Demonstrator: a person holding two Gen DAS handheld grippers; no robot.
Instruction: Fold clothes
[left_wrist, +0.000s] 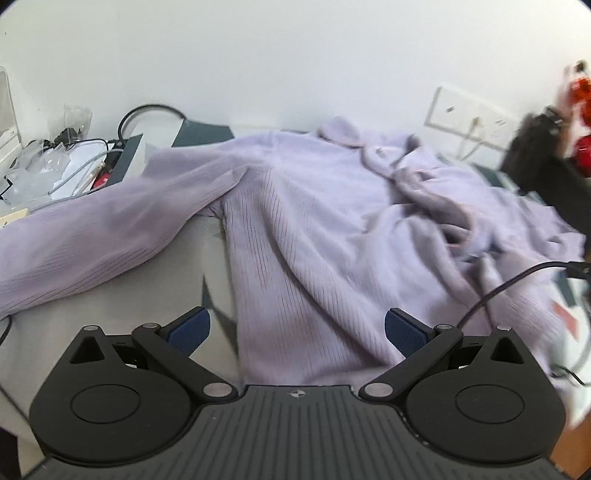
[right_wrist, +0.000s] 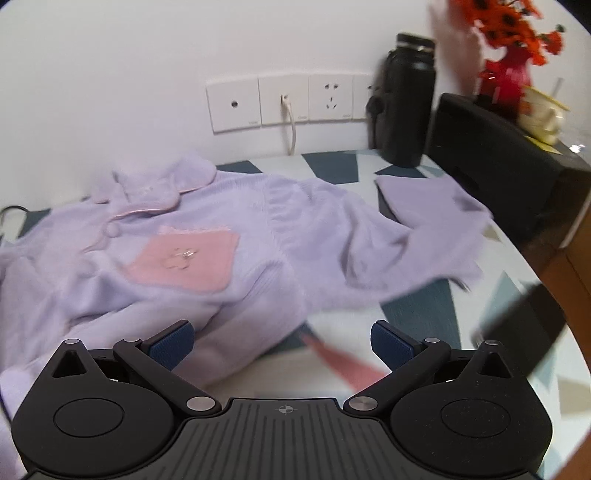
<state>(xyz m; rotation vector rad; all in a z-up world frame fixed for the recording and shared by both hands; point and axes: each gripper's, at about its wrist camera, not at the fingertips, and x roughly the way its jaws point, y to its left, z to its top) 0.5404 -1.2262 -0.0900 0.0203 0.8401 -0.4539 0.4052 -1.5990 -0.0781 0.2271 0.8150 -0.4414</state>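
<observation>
Patterned tablecloth (right_wrist: 413, 306) bears a soft, limp lilac fleece pyjama top (right_wrist: 207, 236) (unfolded); left gripper (left_wrist: 297, 328) and right gripper (right_wrist: 282, 341) gape empty; sleeve cuffs look easiest to pinch.

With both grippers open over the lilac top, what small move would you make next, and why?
Probably lower the right gripper onto the near hem of the lilac top and close on it. Both grippers are open and empty, the top lies crumpled and unfolded, and the left gripper hangs above its ribbed body.
</observation>
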